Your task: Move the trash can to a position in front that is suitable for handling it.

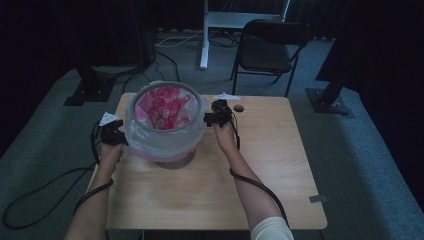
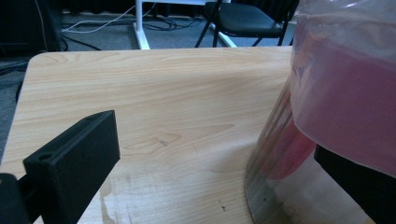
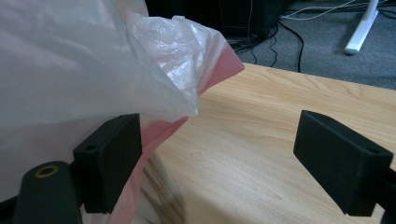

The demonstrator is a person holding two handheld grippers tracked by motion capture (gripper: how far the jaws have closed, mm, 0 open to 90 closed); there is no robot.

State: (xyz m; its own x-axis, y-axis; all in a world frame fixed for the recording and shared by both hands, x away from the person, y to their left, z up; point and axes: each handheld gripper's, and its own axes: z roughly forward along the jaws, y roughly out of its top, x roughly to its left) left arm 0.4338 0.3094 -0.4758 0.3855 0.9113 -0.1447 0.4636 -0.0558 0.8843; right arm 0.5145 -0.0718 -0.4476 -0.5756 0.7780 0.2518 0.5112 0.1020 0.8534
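Note:
A round bin [image 1: 165, 120] stands on the wooden table [image 1: 270, 165], lined with a pink bag under a clear plastic bag [image 1: 150, 137] folded over its rim. My left gripper [image 1: 112, 134] sits at the bin's left side and my right gripper [image 1: 218, 115] at its right side. In the left gripper view the left gripper [image 2: 215, 172] is open; the bin wall [image 2: 275, 158] and the bag's overhang [image 2: 345, 93] lie beside its right jaw. The right gripper [image 3: 224, 163] is open, with the loose bag edge [image 3: 187, 60] hanging over its left jaw.
A small black round object [image 1: 239, 108] and a white scrap [image 1: 226, 96] lie at the table's far edge. A grey tab [image 1: 318, 198] is at the front right. Beyond the table stand a black chair [image 1: 267, 45] and a white post [image 1: 204, 40]. Cables [image 1: 40, 195] trail on the floor at left.

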